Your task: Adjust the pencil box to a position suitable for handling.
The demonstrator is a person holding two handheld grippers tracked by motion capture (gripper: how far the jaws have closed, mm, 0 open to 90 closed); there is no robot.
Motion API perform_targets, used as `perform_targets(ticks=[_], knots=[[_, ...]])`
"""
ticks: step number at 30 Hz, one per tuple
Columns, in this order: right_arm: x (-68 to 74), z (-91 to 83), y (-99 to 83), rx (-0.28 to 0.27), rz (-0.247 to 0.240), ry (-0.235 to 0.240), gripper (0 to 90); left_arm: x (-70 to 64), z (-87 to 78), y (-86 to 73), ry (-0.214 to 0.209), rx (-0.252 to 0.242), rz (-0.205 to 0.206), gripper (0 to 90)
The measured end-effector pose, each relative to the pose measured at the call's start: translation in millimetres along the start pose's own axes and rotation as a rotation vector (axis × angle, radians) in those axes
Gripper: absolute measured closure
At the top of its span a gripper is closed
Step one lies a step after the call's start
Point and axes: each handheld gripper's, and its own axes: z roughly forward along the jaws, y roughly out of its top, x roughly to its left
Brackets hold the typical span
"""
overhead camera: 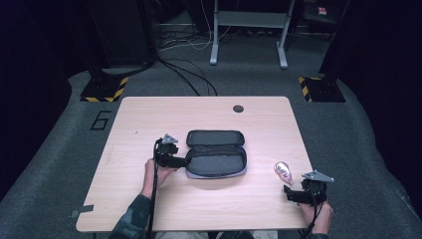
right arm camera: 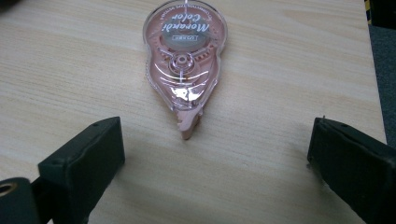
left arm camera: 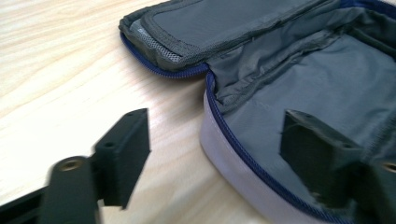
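Right tool [right arm camera: 212,158] released, short of the correction tape [right arm camera: 184,60] near the surface's right edge | left tool [left arm camera: 219,154] released, straddling the pouch [overhead camera: 217,154] rim | risk: your closing jaws skid the slick tape shell sideways

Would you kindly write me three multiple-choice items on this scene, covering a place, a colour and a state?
1. Where does the correction tape dispenser lie?
A. inside the case
B. on the table, ahead of the right gripper
C. on the floor

2. What colour is the zipper edge of the pencil case?
A. blue
B. red
C. yellow

3. How is the pencil case?
A. zipped shut
B. standing on end
C. lying open

Answers:
1 B, the right gripper view shows it on the wood ahead of the open jaws.
2 A, the left gripper view shows blue zipper tape.
3 C, the high view shows its lid folded back beside the left gripper.
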Motion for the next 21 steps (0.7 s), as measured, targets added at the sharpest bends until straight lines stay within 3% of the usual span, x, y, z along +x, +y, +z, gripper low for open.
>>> perform_targets(ticks=[9,12,14,16,18,21], knots=[[0.0,0.5,0.3,-0.004,0.001,0.002,3.2,1.0,-28.1,-13.1,0.045,0.026,0.039,6.7],[0.3,0.8,0.6,-0.001,0.002,0.000,3.1,0.1,-31.7,-16.5,0.068,0.022,0.029,4.6],[0.4,0.9,0.9,-0.001,0.007,0.001,3.0,1.1,-36.1,-20.6,0.076,0.044,0.050,3.9],[0.2,1.0,1.0,-0.002,0.004,0.002,3.0,-0.1,-37.9,-26.7,0.083,0.050,0.038,3.2],[0.1,1.2,1.2,-0.002,0.003,0.003,3.0,1.8,-42.6,-36.5,0.089,0.105,0.069,1.7],[0.1,1.2,1.2,-0.003,0.003,0.002,2.9,3.6,-43.9,-48.0,0.095,0.105,0.048,0.3]])
